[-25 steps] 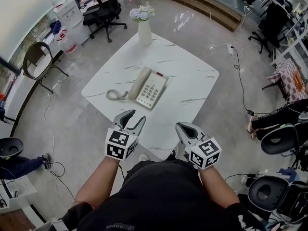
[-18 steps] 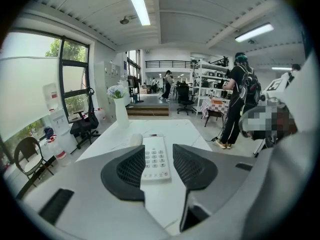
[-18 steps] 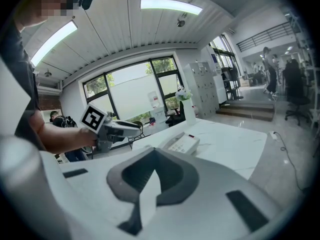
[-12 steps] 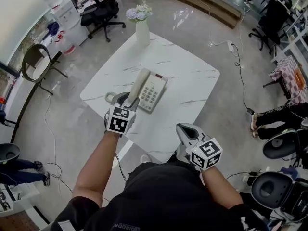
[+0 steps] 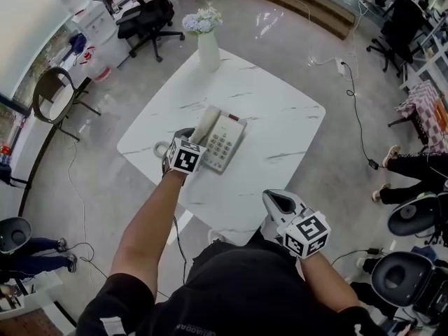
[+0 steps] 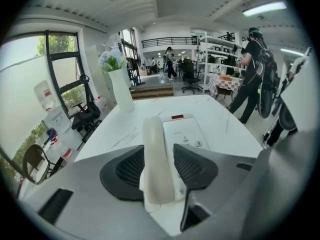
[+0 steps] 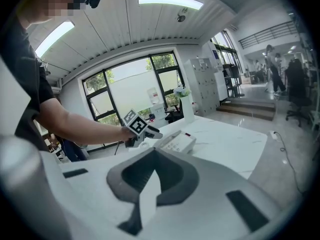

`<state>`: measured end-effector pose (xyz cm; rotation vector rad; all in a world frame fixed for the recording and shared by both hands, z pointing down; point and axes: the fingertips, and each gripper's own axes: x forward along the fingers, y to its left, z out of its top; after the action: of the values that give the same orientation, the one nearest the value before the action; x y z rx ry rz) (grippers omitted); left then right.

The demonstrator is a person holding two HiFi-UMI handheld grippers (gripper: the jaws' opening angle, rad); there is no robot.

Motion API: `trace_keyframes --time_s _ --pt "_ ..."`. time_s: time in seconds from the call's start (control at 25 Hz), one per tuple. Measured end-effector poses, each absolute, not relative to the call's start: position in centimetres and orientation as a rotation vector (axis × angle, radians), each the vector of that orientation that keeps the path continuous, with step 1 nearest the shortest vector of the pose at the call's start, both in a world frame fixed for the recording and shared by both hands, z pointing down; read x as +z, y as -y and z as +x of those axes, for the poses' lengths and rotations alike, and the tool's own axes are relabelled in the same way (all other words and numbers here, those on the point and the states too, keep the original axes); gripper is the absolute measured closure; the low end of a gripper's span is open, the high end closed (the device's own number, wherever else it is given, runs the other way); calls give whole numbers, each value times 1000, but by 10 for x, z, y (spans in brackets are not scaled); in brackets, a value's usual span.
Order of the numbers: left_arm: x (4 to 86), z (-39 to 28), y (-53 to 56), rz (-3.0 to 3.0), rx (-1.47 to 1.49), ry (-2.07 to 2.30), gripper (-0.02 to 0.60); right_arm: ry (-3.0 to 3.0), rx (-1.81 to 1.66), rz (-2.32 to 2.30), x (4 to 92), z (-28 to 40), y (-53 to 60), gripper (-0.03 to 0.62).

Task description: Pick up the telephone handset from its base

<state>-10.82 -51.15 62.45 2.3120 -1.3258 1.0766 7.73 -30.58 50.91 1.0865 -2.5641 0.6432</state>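
A cream telephone (image 5: pixel 225 143) lies on the white marble table (image 5: pixel 280 117), its handset (image 5: pixel 206 123) resting in the cradle along the left side of the base. My left gripper (image 5: pixel 191 133) reaches over the handset's near end. In the left gripper view the handset (image 6: pixel 157 154) runs straight between the two dark pads (image 6: pixel 127 173), still on the base (image 6: pixel 184 133). The jaws are opening around it, and no squeeze shows. My right gripper (image 5: pixel 279 201) hangs low by the person's body, off the table's near edge, shut and empty. Its own view shows the left gripper (image 7: pixel 143 129) at the phone (image 7: pixel 176 142).
A coiled cord (image 5: pixel 160 149) loops left of the phone. A white vase with flowers (image 5: pixel 208 46) stands at the table's far corner. Office chairs (image 5: pixel 148 16) and floor cables surround the table. People stand further back in the room (image 6: pixel 252 74).
My left gripper has travelled forward and down from near the person's body to the phone, and now straddles the handset. The right gripper has barely moved.
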Motion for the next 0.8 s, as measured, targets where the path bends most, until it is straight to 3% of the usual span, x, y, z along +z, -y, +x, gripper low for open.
trace_keyframes --time_s 0.8 --pt "673 -101 551 2153 1104 1228 360 2472 762 1153 538 114 311 592"
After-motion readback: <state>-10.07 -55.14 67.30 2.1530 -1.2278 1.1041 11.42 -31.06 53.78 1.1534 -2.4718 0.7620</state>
